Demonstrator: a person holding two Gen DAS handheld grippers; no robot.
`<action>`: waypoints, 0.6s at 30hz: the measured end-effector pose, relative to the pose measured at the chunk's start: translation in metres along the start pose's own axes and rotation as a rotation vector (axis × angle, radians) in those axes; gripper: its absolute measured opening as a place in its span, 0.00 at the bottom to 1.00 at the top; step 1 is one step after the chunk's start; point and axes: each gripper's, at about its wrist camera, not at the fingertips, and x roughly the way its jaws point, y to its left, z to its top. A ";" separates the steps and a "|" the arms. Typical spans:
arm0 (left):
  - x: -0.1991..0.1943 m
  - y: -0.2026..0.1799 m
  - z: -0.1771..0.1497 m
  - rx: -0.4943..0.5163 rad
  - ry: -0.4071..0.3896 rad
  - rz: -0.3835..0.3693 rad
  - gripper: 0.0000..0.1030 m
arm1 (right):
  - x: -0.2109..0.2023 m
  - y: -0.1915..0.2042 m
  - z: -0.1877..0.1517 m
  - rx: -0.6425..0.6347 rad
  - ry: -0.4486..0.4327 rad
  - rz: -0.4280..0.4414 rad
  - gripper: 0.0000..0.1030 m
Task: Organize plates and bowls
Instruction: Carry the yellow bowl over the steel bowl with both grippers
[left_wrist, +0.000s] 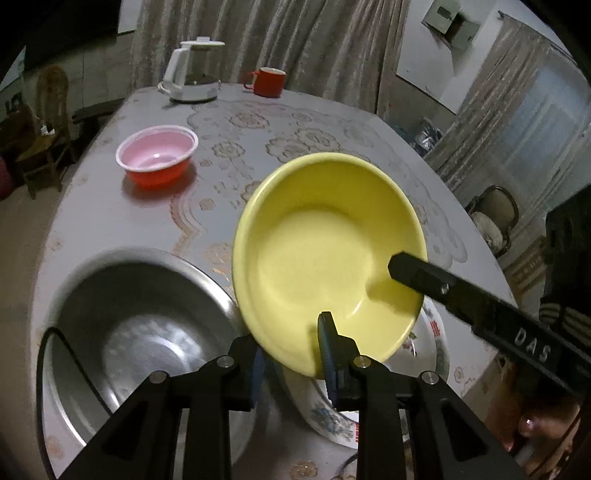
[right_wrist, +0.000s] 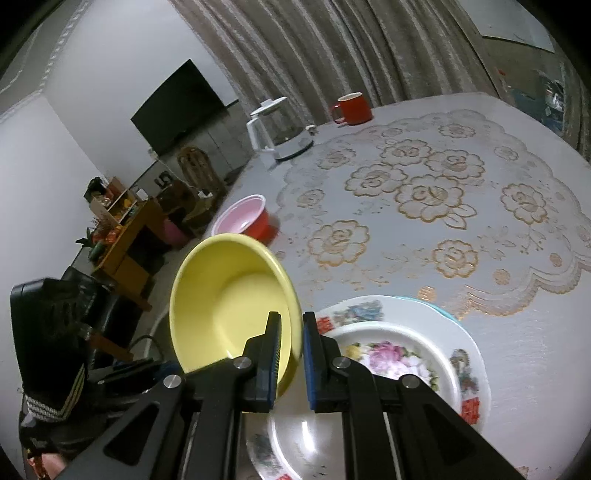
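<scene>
Both grippers clamp the yellow bowl (left_wrist: 328, 258) by its rim and hold it tilted above the table (left_wrist: 314, 122). At the near left, a large steel basin (left_wrist: 140, 325) sits just beside the bowl. Farther back on the left stands a red bowl (left_wrist: 157, 157) with a pink inside. From the left wrist view, the left gripper (left_wrist: 291, 354) has its narrow jaws closed on the bowl's near rim. Below the bowl lie 2 stacked floral plates (right_wrist: 402, 354). On the right, the right gripper (right_wrist: 290, 350) pinches the bowl's wall. Far back stand a white kettle (left_wrist: 192, 70) and a red mug (left_wrist: 267, 81).
</scene>
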 end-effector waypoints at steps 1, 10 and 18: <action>-0.003 -0.001 0.003 0.008 -0.008 0.007 0.25 | 0.000 0.003 0.000 -0.001 -0.004 0.005 0.10; -0.052 0.000 0.023 0.064 -0.079 0.057 0.26 | -0.013 0.025 0.011 -0.003 -0.045 0.075 0.10; -0.081 0.044 -0.005 -0.031 -0.075 0.108 0.26 | -0.001 0.069 0.003 -0.079 -0.002 0.163 0.10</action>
